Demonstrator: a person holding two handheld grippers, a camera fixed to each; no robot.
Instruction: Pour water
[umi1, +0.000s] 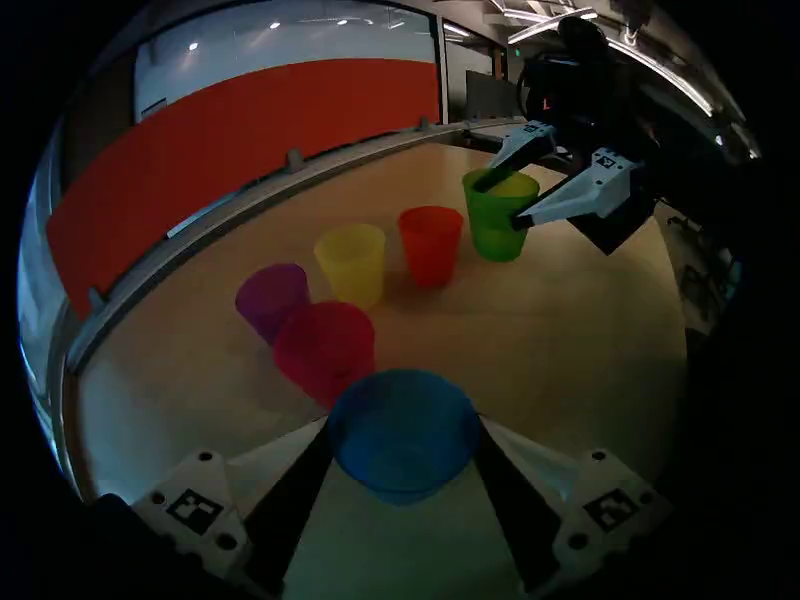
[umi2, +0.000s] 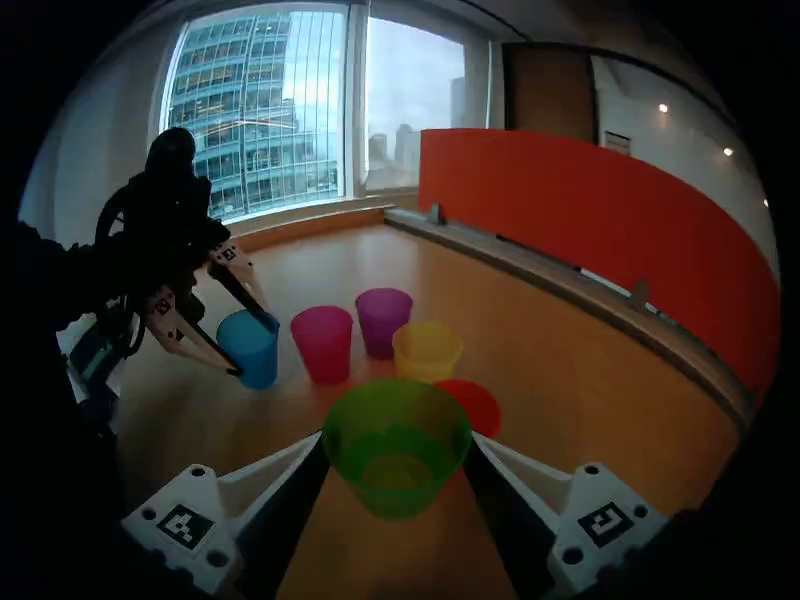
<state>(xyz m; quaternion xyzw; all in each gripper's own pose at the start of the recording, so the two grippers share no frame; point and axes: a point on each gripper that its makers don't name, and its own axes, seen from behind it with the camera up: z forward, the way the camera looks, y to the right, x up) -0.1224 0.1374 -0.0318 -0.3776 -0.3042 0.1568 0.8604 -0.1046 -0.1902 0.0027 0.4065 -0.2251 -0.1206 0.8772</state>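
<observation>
I read this as the opening of the pour: both cups are gripped and neither is tipped yet. The pale wooden worktop (umi1: 560, 330) carries everything, with a long red partition panel (umi1: 230, 150) along one edge.

Four free translucent plastic cups stand upright in a loose line across it: a purple cup (umi1: 272, 298), a magenta cup (umi1: 325, 345), a yellow cup (umi1: 352, 262) and an orange-red cup (umi1: 431, 243).

At one end of the line my left gripper (umi1: 403, 440) has its jaws clamped on the sides of a translucent blue plastic cup (umi1: 403, 425). At the other end my right gripper (umi2: 397, 450) has its jaws clamped on a translucent green plastic cup (umi2: 397, 435). Both held cups are upright with their mouths up, and each sits at or just above the worktop; I cannot tell which.

The green cup's bottom shows a brighter patch that may be a shallow layer of water, though the light is too dim to be sure. The blue cup looks empty.

If so, I judge green to be the source. The next move is to lift it level, carry it over or round the four cups between, bring its rim above the blue cup's mouth and tilt slowly. The thin plastic walls could flex, so I would keep the grip steady.
</observation>
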